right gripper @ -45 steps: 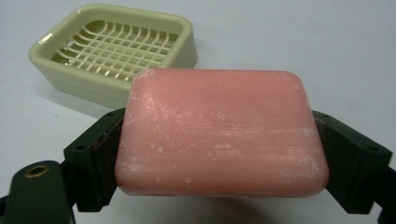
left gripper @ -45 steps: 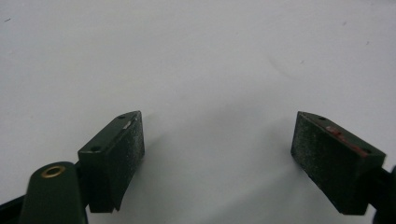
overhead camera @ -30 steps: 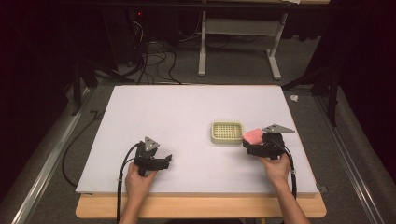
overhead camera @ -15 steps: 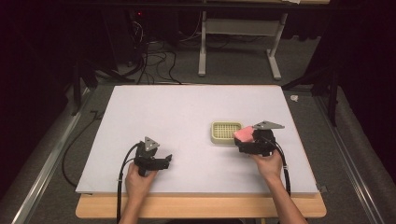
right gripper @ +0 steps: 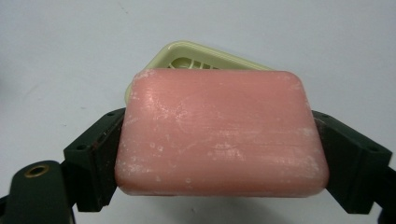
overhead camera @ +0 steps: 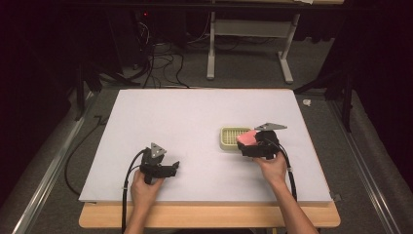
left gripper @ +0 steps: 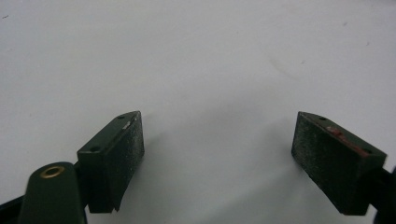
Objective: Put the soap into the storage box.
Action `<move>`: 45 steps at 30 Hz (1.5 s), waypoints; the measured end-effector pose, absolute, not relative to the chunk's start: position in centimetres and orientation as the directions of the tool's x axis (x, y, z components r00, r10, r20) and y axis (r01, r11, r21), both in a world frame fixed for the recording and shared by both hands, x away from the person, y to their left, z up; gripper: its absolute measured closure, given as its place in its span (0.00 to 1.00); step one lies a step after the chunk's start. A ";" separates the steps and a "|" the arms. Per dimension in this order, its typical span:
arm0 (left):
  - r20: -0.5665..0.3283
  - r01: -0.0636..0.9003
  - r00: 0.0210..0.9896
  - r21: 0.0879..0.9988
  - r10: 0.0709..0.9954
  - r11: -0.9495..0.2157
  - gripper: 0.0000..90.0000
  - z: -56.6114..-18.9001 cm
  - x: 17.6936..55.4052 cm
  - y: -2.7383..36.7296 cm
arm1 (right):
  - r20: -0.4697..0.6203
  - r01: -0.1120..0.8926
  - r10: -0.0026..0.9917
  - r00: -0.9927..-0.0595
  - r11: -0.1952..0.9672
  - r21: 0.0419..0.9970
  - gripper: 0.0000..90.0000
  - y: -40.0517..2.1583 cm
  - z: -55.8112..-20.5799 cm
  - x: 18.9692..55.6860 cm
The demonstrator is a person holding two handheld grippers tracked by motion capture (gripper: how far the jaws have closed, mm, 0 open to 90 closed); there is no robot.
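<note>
A pink bar of soap is clamped between the jaws of my right gripper, which is shut on its two short ends. From above, the soap hangs at the right edge of a pale yellow slotted soap dish on the white table. Behind the soap, part of that dish shows. My left gripper rests near the table's front left, open. Its two black pads stand far apart with bare white table between them.
The white tabletop stretches wide around the dish. A wooden edge runs along the front. Cables and a metal stand lie on the dark floor beyond the far edge.
My right gripper has carried the soap leftward, from right of the dish to its right rim. The left gripper has stayed put.
</note>
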State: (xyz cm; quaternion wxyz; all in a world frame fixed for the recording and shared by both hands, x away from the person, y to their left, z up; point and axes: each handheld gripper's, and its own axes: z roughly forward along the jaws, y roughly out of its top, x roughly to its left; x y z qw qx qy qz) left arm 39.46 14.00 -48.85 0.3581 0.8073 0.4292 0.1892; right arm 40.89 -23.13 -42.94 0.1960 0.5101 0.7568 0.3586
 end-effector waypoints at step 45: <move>-0.002 0.558 0.560 0.741 0.829 -0.375 0.20 -48.9 39.5 14.0 | 0.074 0.701 0.940 -0.334 0.195 0.685 0.14 -20.9 -44.3 44.0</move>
